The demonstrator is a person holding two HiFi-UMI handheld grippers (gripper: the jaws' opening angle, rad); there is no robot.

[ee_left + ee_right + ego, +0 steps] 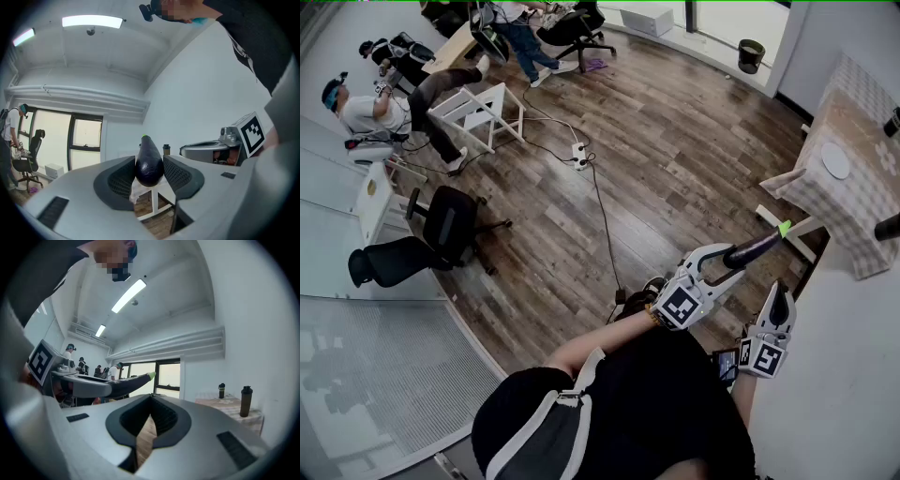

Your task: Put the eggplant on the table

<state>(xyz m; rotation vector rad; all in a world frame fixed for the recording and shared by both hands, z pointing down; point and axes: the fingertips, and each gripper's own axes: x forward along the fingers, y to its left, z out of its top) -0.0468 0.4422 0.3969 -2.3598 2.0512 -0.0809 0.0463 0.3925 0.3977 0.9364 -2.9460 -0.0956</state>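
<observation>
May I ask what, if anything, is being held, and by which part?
The left hand-held gripper clamps the eggplant by its thick end.

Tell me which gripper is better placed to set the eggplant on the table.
Left: the left gripper holds the eggplant, aimed toward the table; the right gripper is shut and empty.

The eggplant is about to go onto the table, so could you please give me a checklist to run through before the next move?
1. Grip on the eggplant: ok, the left gripper has its jaws pressed on both sides.
2. Position above the table: not ok, it seems short of the edge, over the floor.
3. Landing space: ok, there is bare cloth beside the white plate.
4. State of the right gripper: ok, jaws together, nothing between them.
5. Clearance from the bottles: cannot tell.
</observation>
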